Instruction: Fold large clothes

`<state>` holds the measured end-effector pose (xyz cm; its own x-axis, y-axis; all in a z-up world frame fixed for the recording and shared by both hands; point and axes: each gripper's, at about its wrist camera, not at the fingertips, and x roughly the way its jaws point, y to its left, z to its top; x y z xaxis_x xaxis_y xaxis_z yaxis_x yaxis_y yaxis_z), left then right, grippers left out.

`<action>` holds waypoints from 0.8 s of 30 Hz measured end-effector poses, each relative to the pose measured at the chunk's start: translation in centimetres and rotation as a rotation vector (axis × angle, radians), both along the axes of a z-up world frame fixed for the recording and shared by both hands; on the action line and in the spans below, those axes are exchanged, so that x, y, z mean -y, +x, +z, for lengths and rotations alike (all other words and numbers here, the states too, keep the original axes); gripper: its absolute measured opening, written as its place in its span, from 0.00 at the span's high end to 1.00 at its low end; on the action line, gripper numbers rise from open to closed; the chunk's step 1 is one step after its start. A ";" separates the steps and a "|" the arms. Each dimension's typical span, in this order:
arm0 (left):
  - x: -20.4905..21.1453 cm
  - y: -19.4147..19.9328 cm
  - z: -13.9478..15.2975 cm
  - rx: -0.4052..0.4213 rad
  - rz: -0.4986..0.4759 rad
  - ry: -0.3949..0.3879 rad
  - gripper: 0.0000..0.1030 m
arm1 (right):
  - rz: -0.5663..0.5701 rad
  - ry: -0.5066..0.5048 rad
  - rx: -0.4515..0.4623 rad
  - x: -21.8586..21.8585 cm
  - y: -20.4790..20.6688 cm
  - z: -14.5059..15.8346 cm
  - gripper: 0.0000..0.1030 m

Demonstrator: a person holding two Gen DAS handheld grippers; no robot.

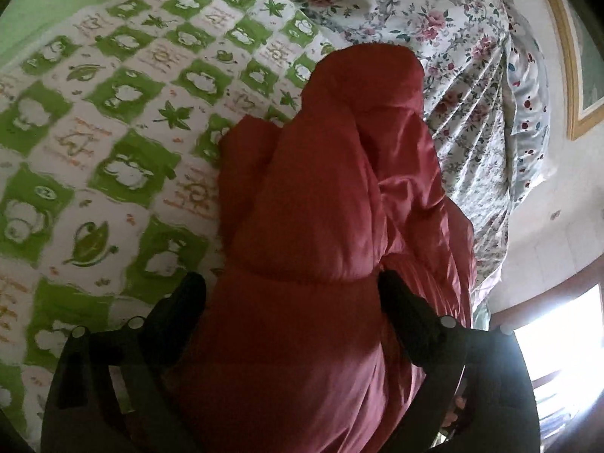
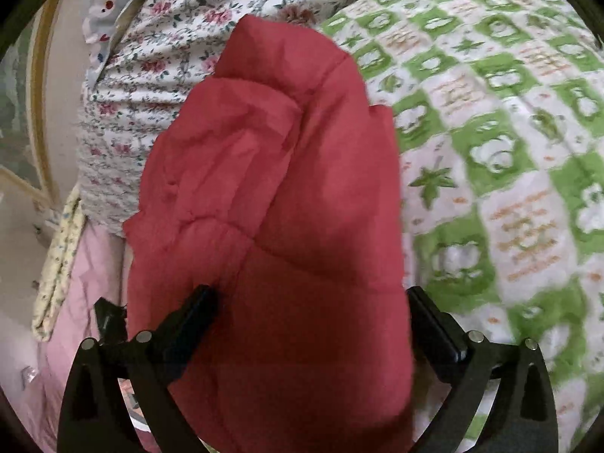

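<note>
**Red coat on the bed, both claws spread wide around it**

A padded red coat (image 1: 332, 196) lies on a bed, stretching away from both cameras. It rests where two covers meet: a green-and-white checked sheet (image 1: 113, 132) printed with leaves and pale blossoms, and a floral quilt (image 1: 453, 37) with pink roses. In the left wrist view the checked sheet lies to the coat's left and the floral quilt to its right; in the right wrist view the sides are swapped. The coat's surface is quilted, with stitched seams across it and a puffy fold along its length.

The left claw (image 1: 292, 294) stands wide, its two black fingers either side of the coat's near end, the fabric bulging between them. Whether the pads touch the cloth cannot be told.

The right claw (image 2: 307, 305) also stands wide, the coat (image 2: 271, 173) filling the gap between its fingers. The left finger's tip lies against the fabric; the right finger sits just beside the coat's edge.

A spotted pillow (image 1: 528, 113) lies beyond the quilt, near a framed picture (image 1: 573, 75) on the wall. Pink cloth (image 2: 87, 264) shows beside the bed in the right view.
</note>
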<state>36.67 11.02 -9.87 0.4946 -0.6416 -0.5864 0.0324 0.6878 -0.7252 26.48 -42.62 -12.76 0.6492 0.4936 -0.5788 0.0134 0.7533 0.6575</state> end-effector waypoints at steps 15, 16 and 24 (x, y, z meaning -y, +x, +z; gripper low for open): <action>0.4 -4.1 5.9 0.122 -0.100 0.041 0.58 | 0.068 -0.030 0.055 -2.6 -3.6 4.5 0.58; 0.3 -4.9 6.4 0.130 -0.105 0.040 0.59 | 0.075 -0.034 0.060 -3.0 -4.5 5.0 0.58; -2.0 -12.7 7.5 0.156 -0.116 0.012 0.60 | 0.121 -0.021 0.079 -4.9 -11.9 6.0 0.59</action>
